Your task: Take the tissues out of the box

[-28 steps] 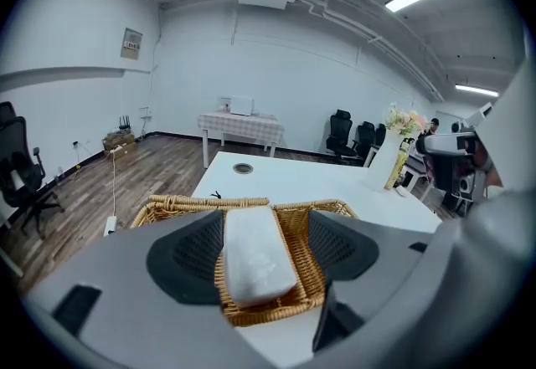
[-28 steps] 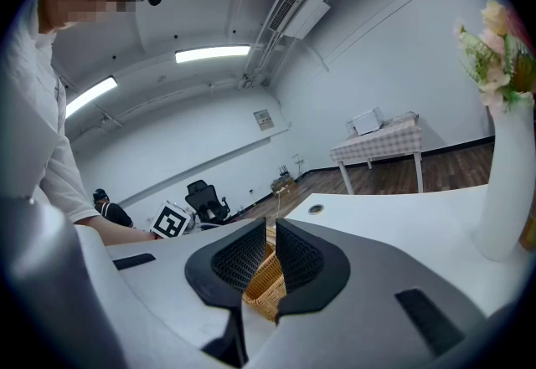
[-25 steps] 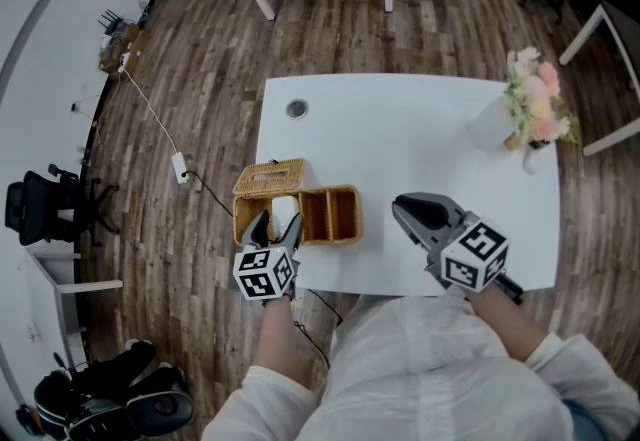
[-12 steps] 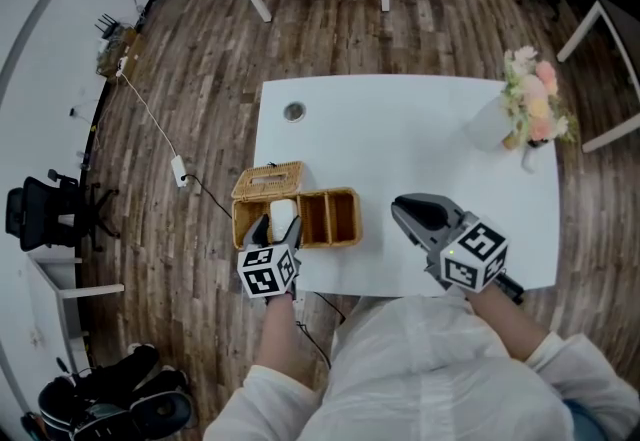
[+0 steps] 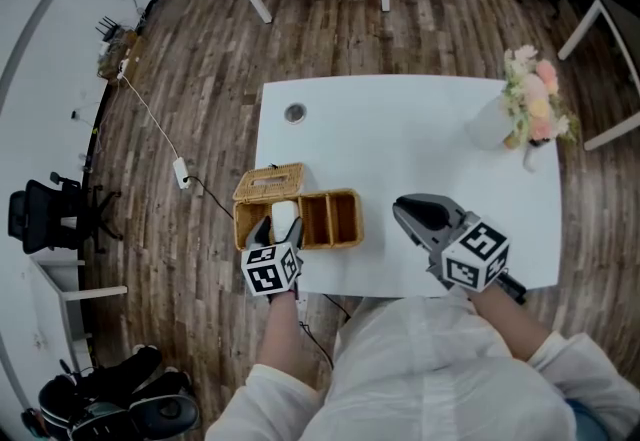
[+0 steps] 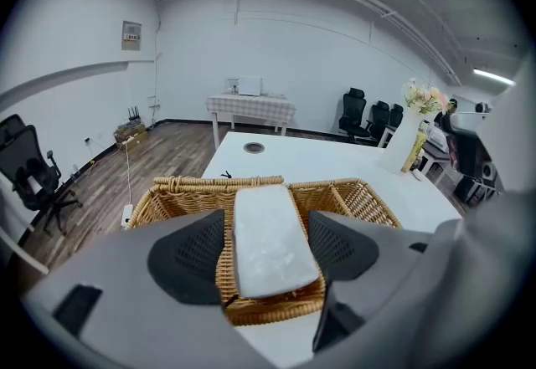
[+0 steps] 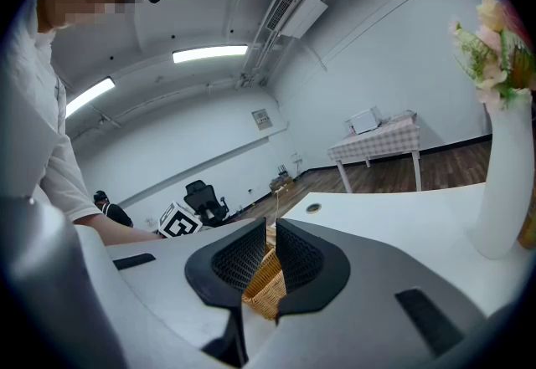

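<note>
A wicker basket (image 5: pixel 345 219) with several compartments sits at the white table's left front edge. A white tissue pack (image 5: pixel 283 216) lies in its left compartment, reaching above the rim (image 6: pixel 264 238). My left gripper (image 5: pixel 278 226) stands open with a jaw on each side of the pack. A thin strip of basket (image 6: pixel 352 196) shows between the left pad and the pack. The pack's near corner meets the right pad. My right gripper (image 5: pixel 406 208) hovers over the table front, shut on nothing. Only a slit shows between its pads (image 7: pixel 270 229), with the basket (image 7: pixel 266 279) behind it.
A woven lid (image 5: pixel 268 179) with a slot covers the basket's rear left part. A white vase of flowers (image 5: pixel 535 109) stands at the table's far right. A round cable hole (image 5: pixel 294 113) is at the far left. A cable and plug strip (image 5: pixel 180 167) lie on the wooden floor.
The left gripper has drifted slightly right at the basket, with the pack still between its jaws. The right gripper has not moved.
</note>
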Available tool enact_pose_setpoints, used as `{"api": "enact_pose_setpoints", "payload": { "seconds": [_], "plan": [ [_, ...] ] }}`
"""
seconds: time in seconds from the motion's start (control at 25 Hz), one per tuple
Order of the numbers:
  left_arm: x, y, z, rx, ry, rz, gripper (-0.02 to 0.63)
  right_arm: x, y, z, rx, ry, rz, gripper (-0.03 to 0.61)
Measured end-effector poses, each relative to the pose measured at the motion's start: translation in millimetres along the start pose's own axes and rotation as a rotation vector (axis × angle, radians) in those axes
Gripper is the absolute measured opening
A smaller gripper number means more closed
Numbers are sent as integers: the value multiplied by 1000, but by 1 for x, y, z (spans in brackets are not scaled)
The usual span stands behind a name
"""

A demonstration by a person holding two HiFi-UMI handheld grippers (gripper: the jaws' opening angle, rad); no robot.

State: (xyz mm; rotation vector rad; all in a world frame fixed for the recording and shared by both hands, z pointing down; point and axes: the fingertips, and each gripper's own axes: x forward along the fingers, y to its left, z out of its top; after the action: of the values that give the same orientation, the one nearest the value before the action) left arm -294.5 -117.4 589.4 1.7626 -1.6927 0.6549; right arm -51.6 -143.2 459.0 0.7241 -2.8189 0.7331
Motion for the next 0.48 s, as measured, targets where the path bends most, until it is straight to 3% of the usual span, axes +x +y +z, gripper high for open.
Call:
{"api": "enact_pose_setpoints", "payload": {
  "seconds": [0.48],
  "plan": [
    [6,1,-3,-7,46,22,305,0,-4,-2,8,5,-5,38]
  ]
}}
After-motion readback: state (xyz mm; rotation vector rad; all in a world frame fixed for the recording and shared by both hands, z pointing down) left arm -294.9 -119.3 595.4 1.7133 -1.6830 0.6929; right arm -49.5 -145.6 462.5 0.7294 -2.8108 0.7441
